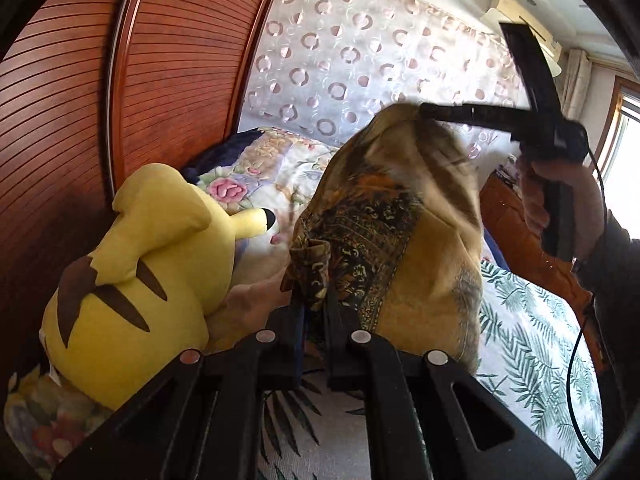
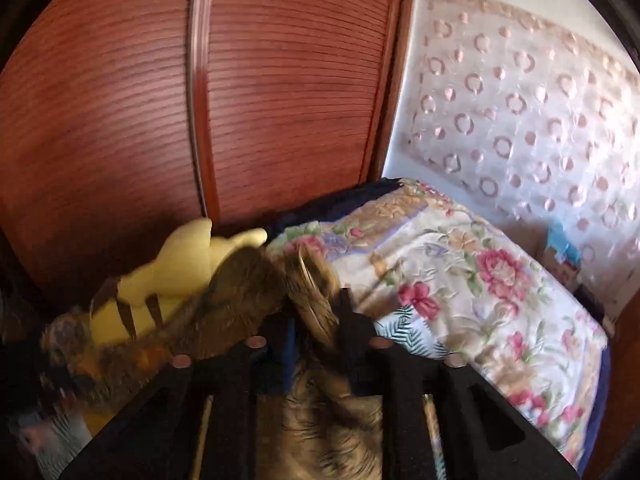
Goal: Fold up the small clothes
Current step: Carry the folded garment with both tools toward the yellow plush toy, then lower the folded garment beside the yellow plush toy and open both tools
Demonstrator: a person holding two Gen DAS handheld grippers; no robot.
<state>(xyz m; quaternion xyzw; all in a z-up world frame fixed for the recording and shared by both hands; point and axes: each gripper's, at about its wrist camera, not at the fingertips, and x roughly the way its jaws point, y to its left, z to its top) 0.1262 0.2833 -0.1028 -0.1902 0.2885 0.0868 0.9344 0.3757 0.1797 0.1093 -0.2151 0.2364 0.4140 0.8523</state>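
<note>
A gold and brown patterned garment [image 1: 392, 216] hangs lifted above the bed, stretched between both grippers. My left gripper [image 1: 314, 300] is shut on a bunched lower edge of it. My right gripper [image 1: 428, 111], seen from the left wrist view, holds the garment's upper corner high at the right. In the right wrist view my right gripper [image 2: 316, 312] is shut on a fold of the garment [image 2: 308, 280], which drapes left and down under the fingers. The cloth is motion-blurred.
A yellow plush toy [image 1: 132, 280] lies at the left against the brown slatted wardrobe [image 1: 80, 100]. A floral quilt [image 2: 460, 280] is piled at the bed's head. The leaf-print bedsheet [image 1: 528, 328] lies below. A patterned curtain [image 1: 360, 52] hangs behind.
</note>
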